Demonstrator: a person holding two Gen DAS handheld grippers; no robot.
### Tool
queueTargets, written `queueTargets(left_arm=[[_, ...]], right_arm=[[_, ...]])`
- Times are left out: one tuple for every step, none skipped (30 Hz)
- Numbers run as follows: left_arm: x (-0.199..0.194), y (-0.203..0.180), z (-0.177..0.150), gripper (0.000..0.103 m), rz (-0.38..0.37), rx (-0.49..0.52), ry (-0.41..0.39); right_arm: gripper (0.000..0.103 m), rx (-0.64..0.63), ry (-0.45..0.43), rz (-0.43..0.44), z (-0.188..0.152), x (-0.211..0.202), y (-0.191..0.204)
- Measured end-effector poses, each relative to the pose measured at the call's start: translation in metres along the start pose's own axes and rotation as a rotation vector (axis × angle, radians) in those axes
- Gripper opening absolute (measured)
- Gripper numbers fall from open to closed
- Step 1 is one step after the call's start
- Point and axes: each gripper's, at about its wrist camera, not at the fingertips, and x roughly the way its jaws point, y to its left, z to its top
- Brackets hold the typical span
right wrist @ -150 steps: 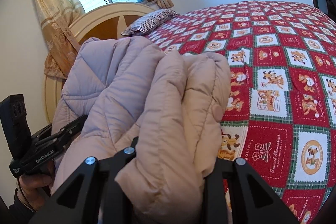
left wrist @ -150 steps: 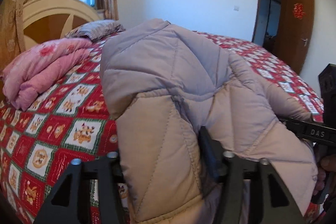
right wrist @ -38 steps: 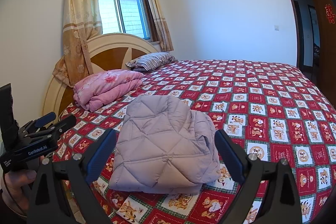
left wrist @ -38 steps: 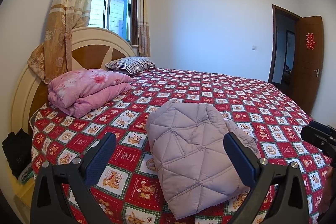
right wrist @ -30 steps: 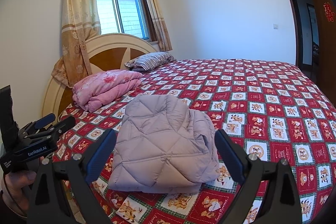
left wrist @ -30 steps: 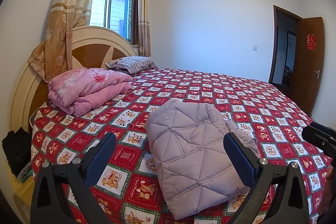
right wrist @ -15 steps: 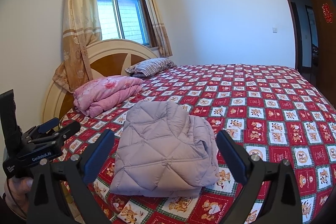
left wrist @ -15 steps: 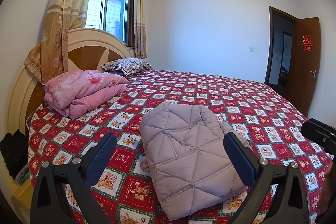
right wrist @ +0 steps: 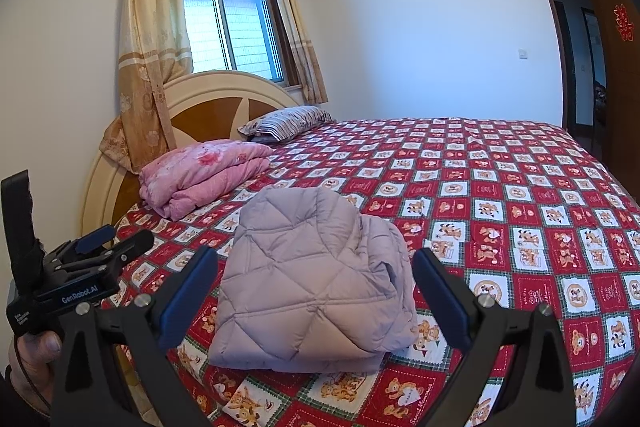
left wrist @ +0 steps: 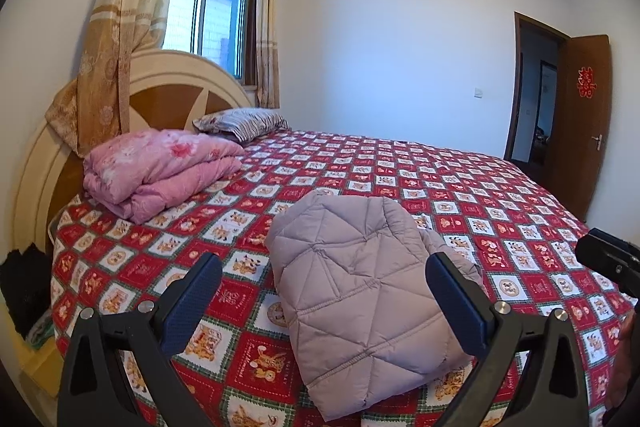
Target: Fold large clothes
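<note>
We find the quilted jacket folded into a compact bundle, lying on the red patterned bedspread near the bed's front edge, in the lower centre of both views. In the left wrist view its long axis runs from the upper centre of the frame down toward the lower right, with the rounded end pointing toward the far side of the bed and the squared end toward the camera. In the right wrist view a second layer of the jacket shows at its right side, beneath the top fold.

The left gripper stands wide open, its blue-padded fingers framing the bundle from the near side, holding nothing and clear of the fabric. The right gripper is likewise spread wide and empty, short of the bundle.

Toward the upper left of the frames we note a folded pink quilt lying on the bedspread well apart from the jacket, a striped pillow behind it, the rounded headboard, curtains and the window. An open brown door stands at the right. Nothing lies between the grippers and the jacket.
</note>
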Motion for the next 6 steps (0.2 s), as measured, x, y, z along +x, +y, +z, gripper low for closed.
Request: queueTargets(left_arm=[[-0.0005, -0.0011, 0.0000, 0.102, 0.002, 0.006, -0.003], [-0.0012, -0.0022, -0.0001, 0.102, 0.004, 0.012, -0.007], [-0.0009, -0.0024, 0.0003, 0.102, 0.004, 0.016, -0.009], [-0.0007, -0.0026, 0.0003, 0.102, 0.003, 0.019, -0.010], [-0.0005, -0.0027, 0.0004, 0.102, 0.002, 0.023, -0.010], [-0.0001, -0.0030, 0.0005, 0.102, 0.001, 0.027, -0.009]], right_arm=[[0.100, -0.001, 0.001, 0.000, -0.0008, 0.0010, 0.0002], [0.100, 0.000, 0.001, -0.001, -0.0011, 0.0016, 0.0003], [0.100, -0.002, 0.001, -0.001, -0.0009, 0.0012, 0.0009], [0.100, -0.001, 0.001, -0.001, -0.0011, 0.0015, 0.0007], [0.100, 0.000, 0.001, -0.001, -0.0011, 0.0015, 0.0010], [0.100, 0.000, 0.001, -0.001, -0.0011, 0.0019, 0.0009]])
